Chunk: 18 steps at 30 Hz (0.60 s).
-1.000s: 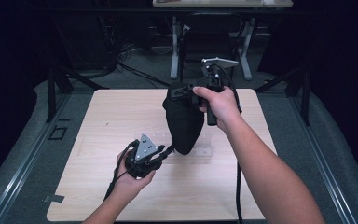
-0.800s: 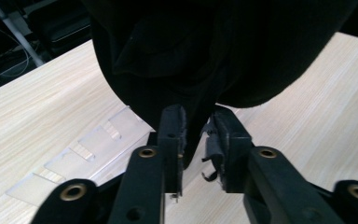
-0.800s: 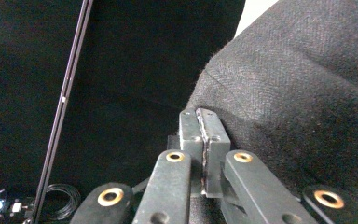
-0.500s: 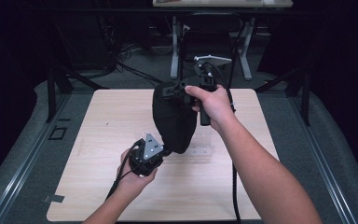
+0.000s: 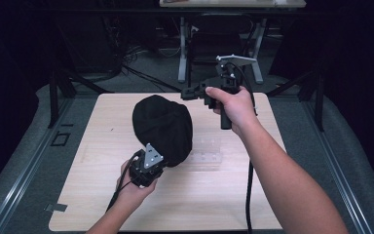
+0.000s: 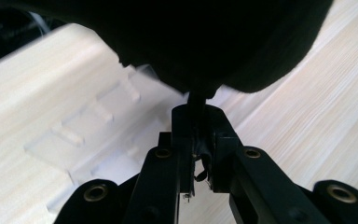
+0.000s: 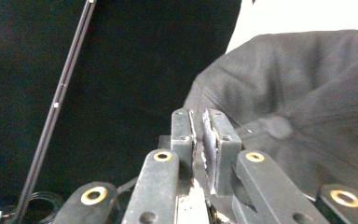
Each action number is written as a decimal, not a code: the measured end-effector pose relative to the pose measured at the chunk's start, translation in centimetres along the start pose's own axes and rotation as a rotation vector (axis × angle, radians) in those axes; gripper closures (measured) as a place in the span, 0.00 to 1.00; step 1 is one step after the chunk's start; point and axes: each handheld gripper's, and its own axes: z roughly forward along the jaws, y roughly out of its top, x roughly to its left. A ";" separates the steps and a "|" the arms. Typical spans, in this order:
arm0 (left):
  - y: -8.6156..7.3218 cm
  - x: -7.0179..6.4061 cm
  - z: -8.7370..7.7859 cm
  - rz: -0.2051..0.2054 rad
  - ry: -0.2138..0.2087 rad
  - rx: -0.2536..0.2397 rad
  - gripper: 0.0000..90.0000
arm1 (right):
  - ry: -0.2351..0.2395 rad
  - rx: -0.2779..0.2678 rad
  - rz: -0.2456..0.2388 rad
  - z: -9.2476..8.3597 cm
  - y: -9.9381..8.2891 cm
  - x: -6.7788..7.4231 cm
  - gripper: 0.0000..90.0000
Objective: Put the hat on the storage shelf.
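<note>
Dark surroundings with cables and stand legs frame a pale wooden worktop (image 5: 102,195), on which a clear plastic rack (image 5: 207,148) lies flat near the middle. Held above it is a black cloth cap (image 5: 163,129), a rounded, limp bundle that looks light and soft, likely to sag and fold wherever it is not supported; a firm pinch on a hem or edge fold seems the surest hold. The left tool (image 5: 146,168) sits low at the near side, its jaws pressed together on a small tuck of the cap's lower edge, as the left gripper view shows (image 6: 196,140). From there the cap's long axis runs up and away toward the far side. The right tool (image 5: 187,92), raised near the far edge, is apart from the cap; in its own view (image 7: 200,135) the jaws stand nearly together with nothing clearly between them.
</note>
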 end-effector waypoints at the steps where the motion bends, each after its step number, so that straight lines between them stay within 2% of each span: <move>1: -0.2 0.1 0.0 -0.009 0.002 -0.003 0.92 | -0.010 -0.005 -0.009 -0.2 -0.1 0.0 0.91; 5: -1.2 0.7 -0.1 -0.034 0.001 0.009 0.91 | -0.041 -0.006 -0.035 -0.6 -0.4 0.2 0.90; 9: -1.3 0.7 -0.1 -0.022 0.008 0.009 0.90 | -0.089 -0.011 -0.063 -1.1 -0.8 0.2 0.89; 13: -1.3 0.7 -0.2 -0.047 0.001 0.008 0.89 | -0.145 -0.020 -0.085 -1.8 -1.0 0.1 0.89; 18: -1.7 0.7 -0.9 -0.043 -0.005 -0.001 0.83 | -0.203 -0.019 -0.115 -2.6 -1.5 -0.1 0.89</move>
